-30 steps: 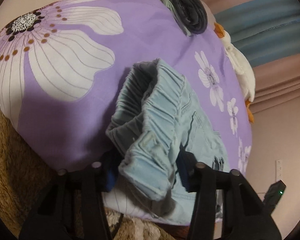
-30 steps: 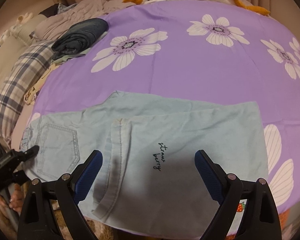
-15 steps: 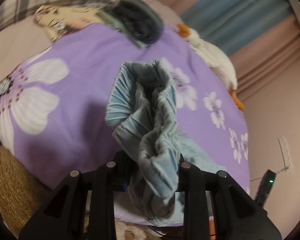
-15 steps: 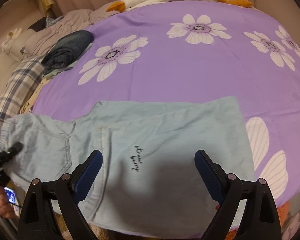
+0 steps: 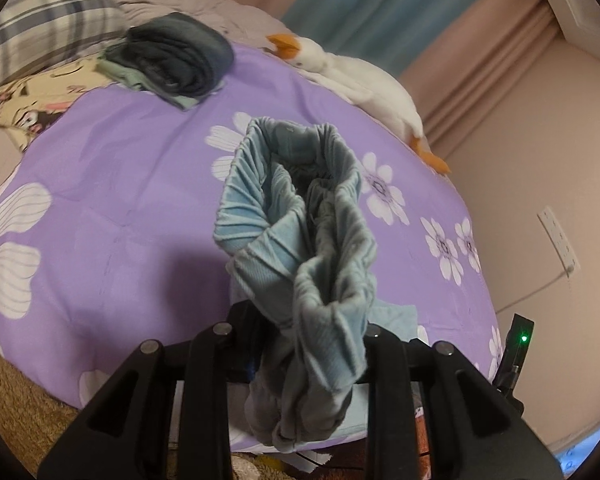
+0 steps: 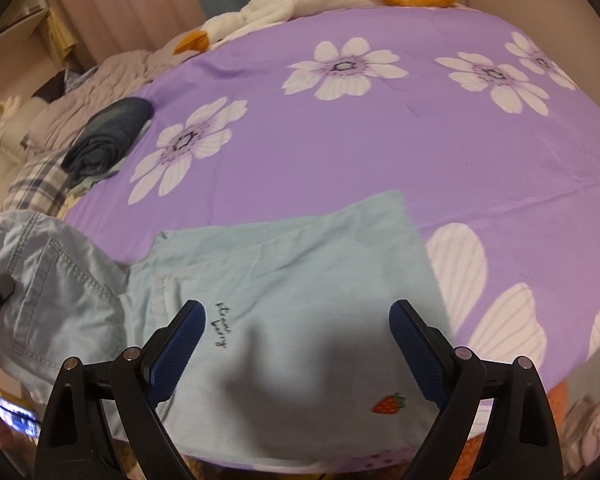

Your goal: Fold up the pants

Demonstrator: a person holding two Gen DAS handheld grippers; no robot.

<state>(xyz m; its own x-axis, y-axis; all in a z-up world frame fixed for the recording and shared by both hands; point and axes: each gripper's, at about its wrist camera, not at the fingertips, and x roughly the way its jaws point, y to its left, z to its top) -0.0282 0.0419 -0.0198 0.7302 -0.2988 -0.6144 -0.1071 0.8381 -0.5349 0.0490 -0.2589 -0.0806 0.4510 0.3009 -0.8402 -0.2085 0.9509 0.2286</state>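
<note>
Light blue pants point(image 6: 300, 260) lie with the legs flat on the purple flowered bedsheet point(image 6: 380, 140), near its front edge. A small strawberry print point(image 6: 388, 403) and black lettering show on the legs. My left gripper point(image 5: 308, 328) is shut on the bunched elastic waistband point(image 5: 300, 208) and holds it raised off the sheet. In the right wrist view that raised waist end with its back pocket point(image 6: 56, 284) hangs at the left. My right gripper point(image 6: 296, 312) stands open just above the legs, with nothing between its fingers.
Folded dark jeans point(image 5: 176, 60) sit on other folded clothes at the far side of the bed. A white plush goose point(image 5: 352, 76) lies along the back edge. A plaid pillow point(image 5: 40, 20) is at the far left, and a brown rug point(image 5: 16, 400) is below the bed.
My left gripper closed on the waistband and lifted it off the sheet, rolling as it rose. The right gripper slid along the legs, still open.
</note>
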